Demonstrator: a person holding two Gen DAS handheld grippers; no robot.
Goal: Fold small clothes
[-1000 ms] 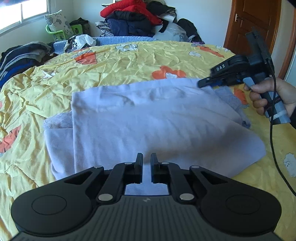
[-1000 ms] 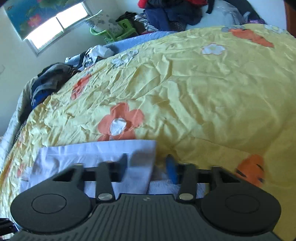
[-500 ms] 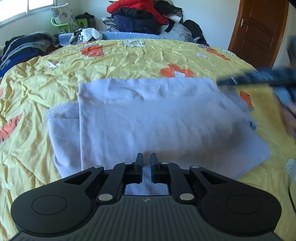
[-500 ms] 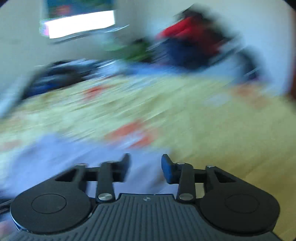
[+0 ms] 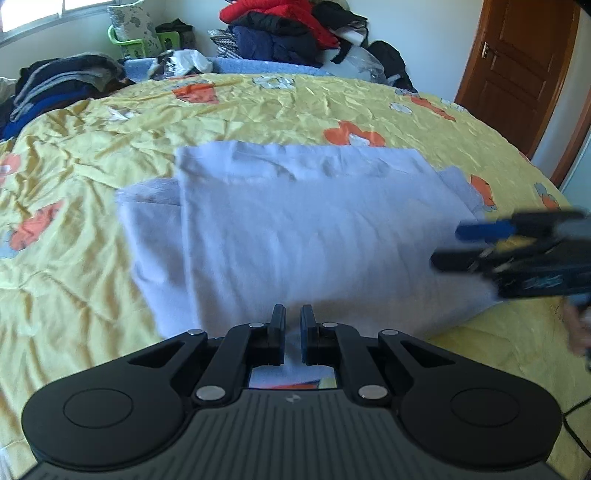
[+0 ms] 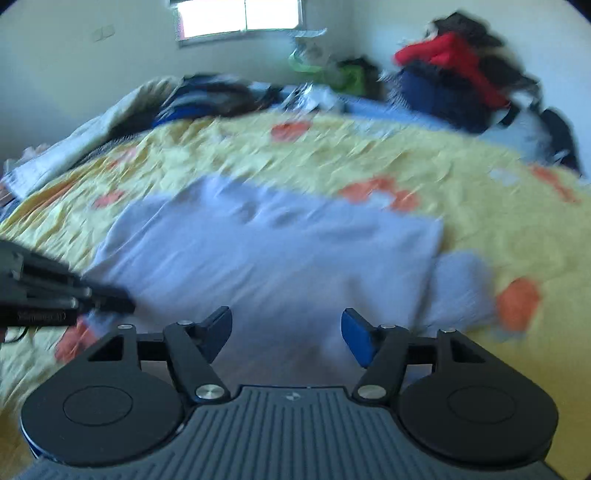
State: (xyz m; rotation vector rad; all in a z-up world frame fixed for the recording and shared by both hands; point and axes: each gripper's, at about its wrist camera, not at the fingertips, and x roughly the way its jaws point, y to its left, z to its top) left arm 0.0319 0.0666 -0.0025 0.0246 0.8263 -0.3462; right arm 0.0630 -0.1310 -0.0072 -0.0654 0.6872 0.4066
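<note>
2 hand-held grippers: left hand-held gripper [image 5: 292,320] clamped on near hem of lilac garment [image 5: 317,229], flat on bed [image 5: 258,110]; right hand-held gripper [image 6: 286,325] opening, empty. soft, light, floppy: pinch corners.

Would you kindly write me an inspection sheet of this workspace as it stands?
Surface: bed under a crumpled yellow flowered cover.
Job's things: pale lilac garment, folded, flat mid-bed; a lower layer sticks out on both sides.
Clutter: clothes heap and dark stack beyond the bed.
Grippers: left gripper shut on the garment's near edge; right gripper has its jaws opening, nothing between them.
Cables: black cable, lower right.
Surroundings: wooden door, window, green basket.
</note>
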